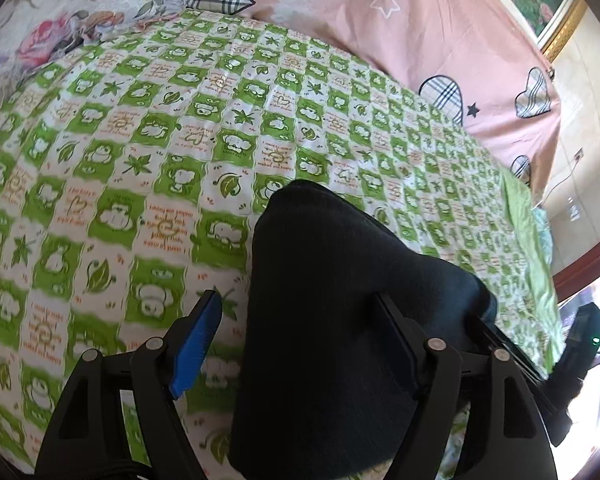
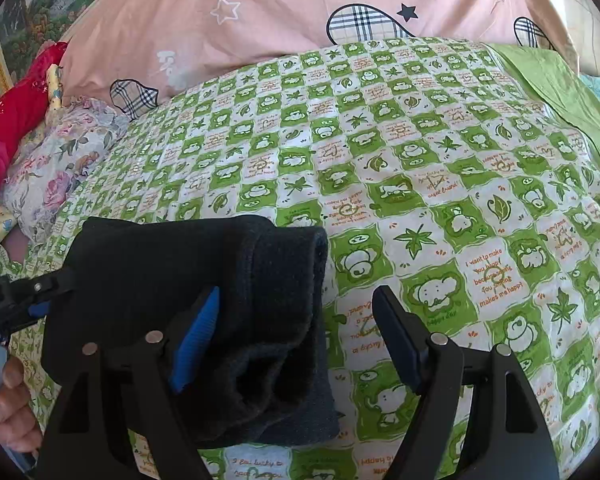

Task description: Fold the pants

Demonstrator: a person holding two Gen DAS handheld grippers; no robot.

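A bundle of dark pants (image 2: 204, 320), already folded into a thick, compact stack, lay on a bed covered by a green-and-white checked sheet (image 2: 440, 208) printed with cartoon animals and leaves. The left hand-held gripper (image 1: 296, 340) hovered with its jaws spread wide on either side of the bundle, not pinching it, probably so the fold could settle undisturbed. The right hand-held gripper (image 2: 296, 336) was likewise released, one blue-padded finger resting against the cloth and the other standing apart over bare sheet. A pink pillow (image 2: 260, 20) with plaid hearts and a floral pillow (image 2: 60, 168) lay beyond. The near edge of the pants was hidden behind the gripper frames, so whether the fold was neat could not be judged.
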